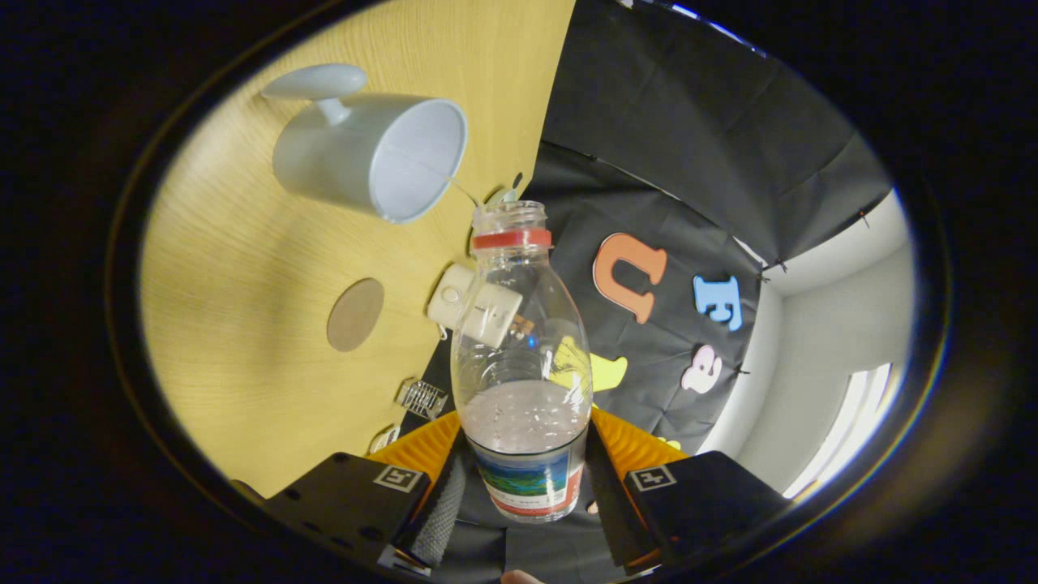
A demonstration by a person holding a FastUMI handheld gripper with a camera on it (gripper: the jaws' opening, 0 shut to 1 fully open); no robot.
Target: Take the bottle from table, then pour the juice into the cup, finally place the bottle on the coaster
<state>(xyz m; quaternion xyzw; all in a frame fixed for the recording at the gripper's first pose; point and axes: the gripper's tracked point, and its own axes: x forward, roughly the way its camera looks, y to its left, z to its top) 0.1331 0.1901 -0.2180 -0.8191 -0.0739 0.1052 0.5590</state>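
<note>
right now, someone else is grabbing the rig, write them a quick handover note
Tool: shut on the bottle, both fingers pressing its labelled lower body.
Bottle: uncapped and tilted, its open mouth pointing toward the cup but short of the rim. A little liquid sits low in the bottle.
Cup: on the table, beyond the fingers; the inside that shows looks empty.
Coaster: bare, on the table nearer the tool than the cup.
Done: bottle picked up.
Left: the pour looks still to do, then stand the bottle on the coaster.

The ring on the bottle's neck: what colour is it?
Red, just below the open mouth of the bottle held between the gripper fingers; gripper view.
</note>
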